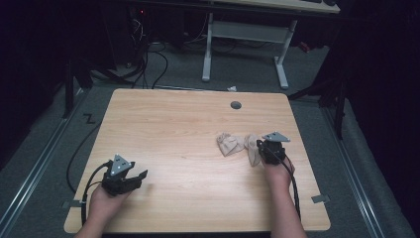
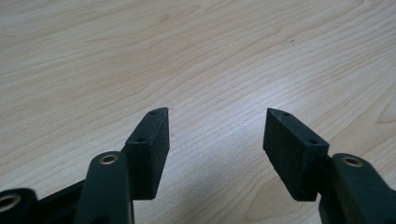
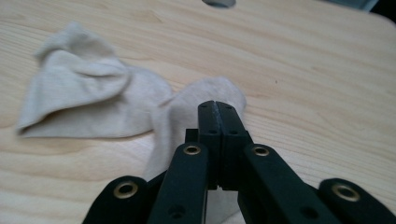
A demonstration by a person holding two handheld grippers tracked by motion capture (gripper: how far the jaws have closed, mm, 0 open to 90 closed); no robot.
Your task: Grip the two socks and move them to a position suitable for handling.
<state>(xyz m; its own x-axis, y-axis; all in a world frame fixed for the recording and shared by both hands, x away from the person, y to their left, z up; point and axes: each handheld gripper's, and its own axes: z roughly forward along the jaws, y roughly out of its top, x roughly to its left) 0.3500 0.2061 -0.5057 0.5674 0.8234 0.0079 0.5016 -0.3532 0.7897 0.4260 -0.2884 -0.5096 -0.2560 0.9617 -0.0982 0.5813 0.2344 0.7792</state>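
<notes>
while the right hand-held gripper (image 3: 219,109) sits over the pale beige cloth (image 3: 93,98) with its two black jaws pressed flat together, the right gripper view does not let me tell whether any fabric is pinched between them: the tips meet above a rounded flap of the cloth, and the cloth runs on under the jaws toward the bottom of that view. so the jaws are clenched, and what, if anything, they grip stays unclear.

the cloth (image 1: 237,145) lies crumpled on the right half of the light wooden counter (image 1: 178,129), in two lumps joined in the middle (a fuller, folded one on the left and a flatter one nearer the gripper). in the high view the right hand-held gripper (image 1: 261,148) is at the cloth's right end, touching or overlapping it, with the person's right hand (image 1: 278,173) behind it and a black cable trailing back along the forearm.

the left hand-held gripper (image 1: 141,176) rests near the counter's front left part, well apart from the cloth, held in the left hand (image 1: 106,201). its jaws stand wide apart, released, and in the left gripper view bare wood grain (image 2: 215,135) lies between the ribbed pads (image 2: 154,144).

a small round grey grommet (image 1: 236,105) sits in the counter near its far edge.
</notes>
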